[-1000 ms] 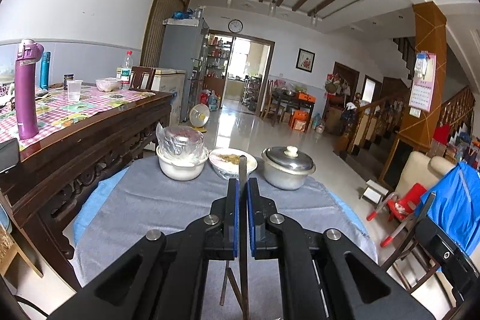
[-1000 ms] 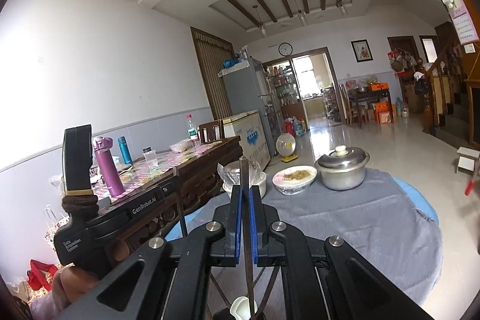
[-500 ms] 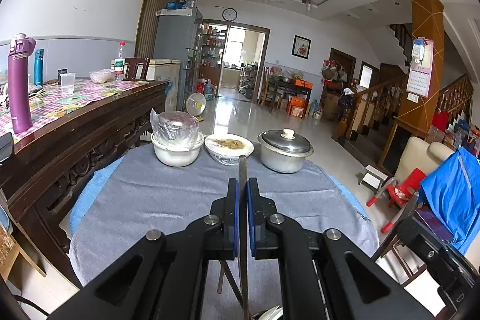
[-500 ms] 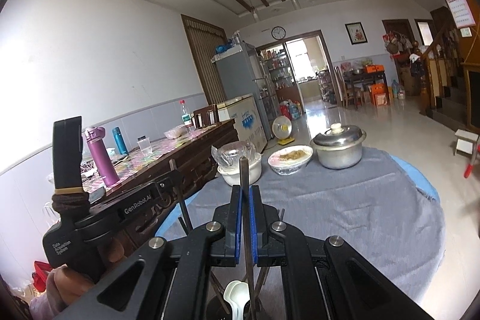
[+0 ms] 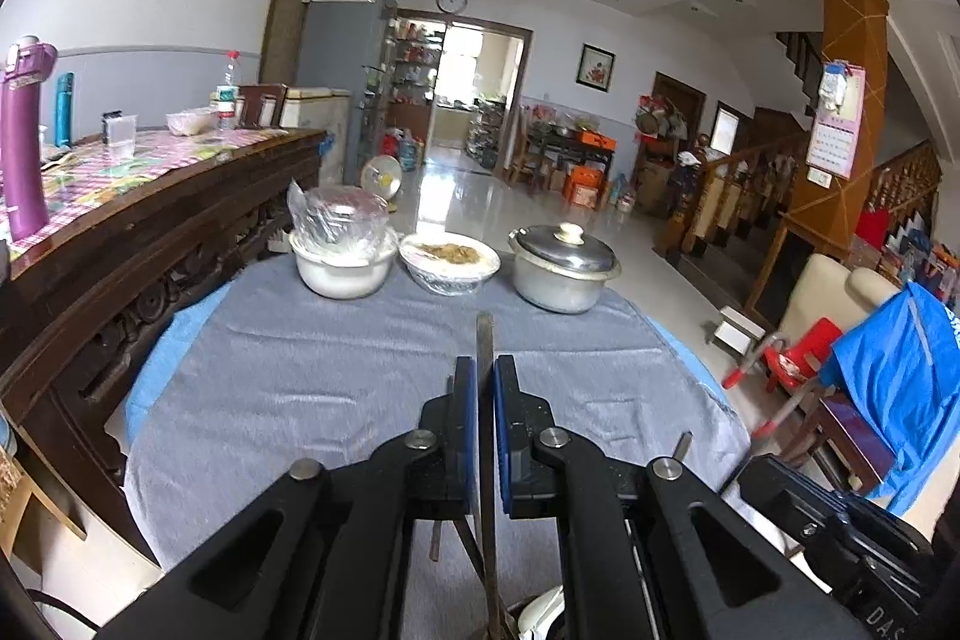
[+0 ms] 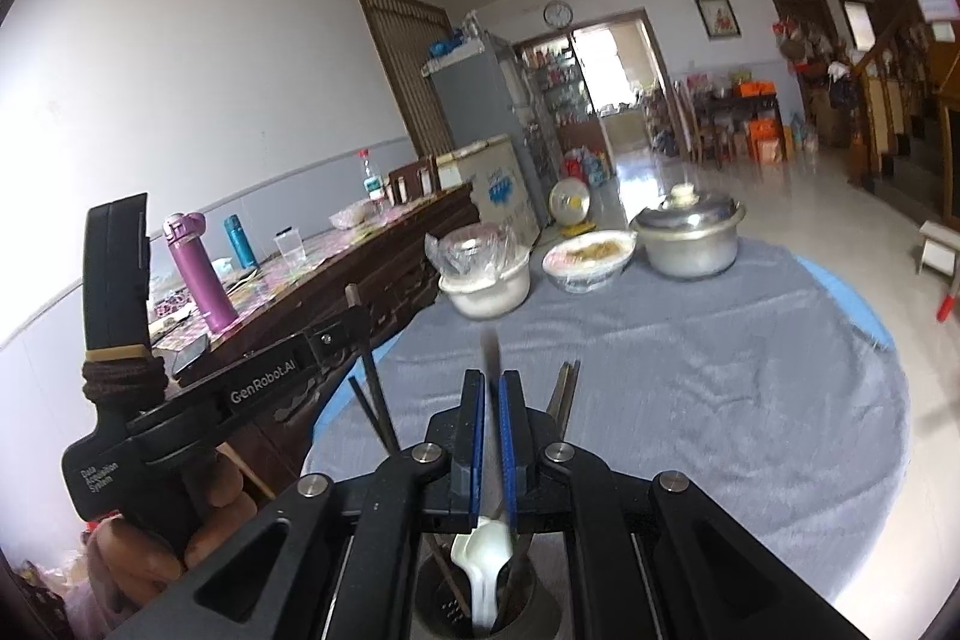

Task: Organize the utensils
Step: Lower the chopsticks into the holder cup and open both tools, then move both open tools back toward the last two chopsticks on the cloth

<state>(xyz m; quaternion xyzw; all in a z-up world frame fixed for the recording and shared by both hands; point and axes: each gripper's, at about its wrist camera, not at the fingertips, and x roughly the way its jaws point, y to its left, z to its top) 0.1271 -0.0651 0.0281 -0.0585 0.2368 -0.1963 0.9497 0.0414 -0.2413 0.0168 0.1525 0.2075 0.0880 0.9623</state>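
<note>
Room: large tiled hall with a beamed ceiling; work happens on a round table (image 6: pixel 750 370) under a grey cloth.
Utensil holder (image 6: pixel 486 616): nearest thing, a perforated metal cup right under the right hand-held gripper (image 6: pixel 492 436), already carrying a white spoon (image 6: pixel 483 556) and some dark sticks.
Right hand-held gripper: blue pads pressed onto a thin dark chopstick (image 6: pixel 491 358) that stands upright — its lower end runs down towards the cup, though whether it is inside yet I cannot tell.
Left hand-held gripper (image 5: pixel 486 424): jaws likewise pinched on another upright chopstick (image 5: pixel 485 340), just beside the right unit (image 5: pixel 852 538).
Handling: these sticks look light, stiff and smooth — likely to pivot or slip in the pads; a hold near the middle should keep them from swinging, and a low release should stop them bouncing out.
Loose sticks (image 6: pixel 372 376): more chopstick ends lean beside the right jaws, easy to knock.
Far edge: wrapped white bowl (image 5: pixel 345 256), food dish (image 5: pixel 450 259) and lidded steel pot (image 5: pixel 561 271) in a row, well apart from the cup.
Side: dark wooden sideboard (image 5: pixel 150 244) with a purple bottle (image 5: pixel 24 136).
</note>
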